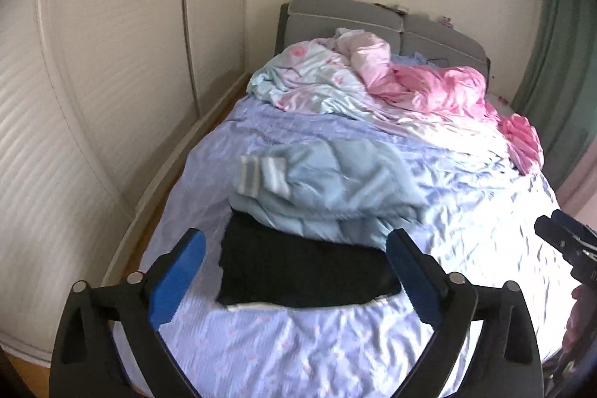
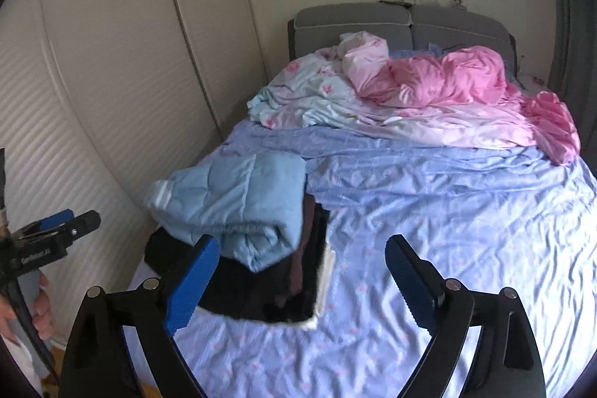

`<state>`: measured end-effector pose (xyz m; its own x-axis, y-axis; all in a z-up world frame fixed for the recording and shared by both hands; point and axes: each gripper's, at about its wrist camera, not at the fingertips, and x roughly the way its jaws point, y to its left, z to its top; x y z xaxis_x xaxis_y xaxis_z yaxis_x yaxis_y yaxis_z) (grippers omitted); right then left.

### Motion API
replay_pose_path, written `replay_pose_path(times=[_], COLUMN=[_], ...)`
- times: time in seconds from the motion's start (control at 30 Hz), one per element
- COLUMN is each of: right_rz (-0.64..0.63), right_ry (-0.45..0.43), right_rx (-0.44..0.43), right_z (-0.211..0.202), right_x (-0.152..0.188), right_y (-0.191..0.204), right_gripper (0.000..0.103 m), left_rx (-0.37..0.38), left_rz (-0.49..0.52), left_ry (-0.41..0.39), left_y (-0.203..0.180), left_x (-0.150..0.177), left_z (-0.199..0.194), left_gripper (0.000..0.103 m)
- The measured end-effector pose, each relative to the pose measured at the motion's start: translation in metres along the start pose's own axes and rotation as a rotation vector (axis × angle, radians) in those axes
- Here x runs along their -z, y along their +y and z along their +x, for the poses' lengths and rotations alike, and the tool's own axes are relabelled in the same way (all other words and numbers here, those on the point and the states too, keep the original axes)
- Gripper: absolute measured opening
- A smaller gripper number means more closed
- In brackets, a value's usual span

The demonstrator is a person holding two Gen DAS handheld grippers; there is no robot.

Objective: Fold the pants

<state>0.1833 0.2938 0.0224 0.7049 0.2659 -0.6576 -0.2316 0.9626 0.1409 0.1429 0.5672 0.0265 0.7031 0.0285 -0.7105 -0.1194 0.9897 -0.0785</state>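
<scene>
Folded light blue quilted pants [image 1: 328,189] with white stripes at the cuff lie on top of a folded black garment [image 1: 306,271] with a white lining edge, on the lavender bed sheet [image 1: 298,349]. My left gripper [image 1: 296,271] is open and empty, held above the near edge of the stack. In the right wrist view the blue pants [image 2: 238,207] and the black garment [image 2: 268,286] sit left of centre. My right gripper [image 2: 302,278] is open and empty, above the sheet just right of the stack. The left gripper [image 2: 74,222] also shows at the far left of that view.
A crumpled pink and pale floral duvet [image 2: 429,92] is heaped near the grey headboard [image 2: 403,25]. A white wardrobe [image 1: 74,99] runs along the bed's left side, with a narrow strip of wooden floor between. A green curtain [image 1: 552,43] hangs at the right.
</scene>
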Motion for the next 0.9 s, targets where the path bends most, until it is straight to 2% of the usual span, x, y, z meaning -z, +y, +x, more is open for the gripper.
replay_pose_path(times=[0.23,0.43,0.67,0.9], right_rz=[0.021,0.009,0.017,0.060], right_ry=[-0.025,-0.018,-0.020,-0.020], right_rx=[0.003,0.049,0.058,0.072], right_z=[-0.085,-0.141,-0.182,-0.212], right_x=[0.031,0.058,0.084,0.106], right_y=[-0.033,-0.062,-0.096,-0.128], right_gripper=[0.102,0.102,0.102,0.102], left_rx=[0.002,0.017,0.053,0.064], left_rz=[0.019,0.047,0.082,0.106], left_ry=[-0.031,-0.022,-0.026,-0.035], left_y=[-0.056,-0.107,-0.159,-0.192], left_x=[0.034,0.063,0.094,0.109], left_z=[-0.065,-0.105,-0.137,-0.155], left_gripper=[0.103,0.103,0.103,0.103])
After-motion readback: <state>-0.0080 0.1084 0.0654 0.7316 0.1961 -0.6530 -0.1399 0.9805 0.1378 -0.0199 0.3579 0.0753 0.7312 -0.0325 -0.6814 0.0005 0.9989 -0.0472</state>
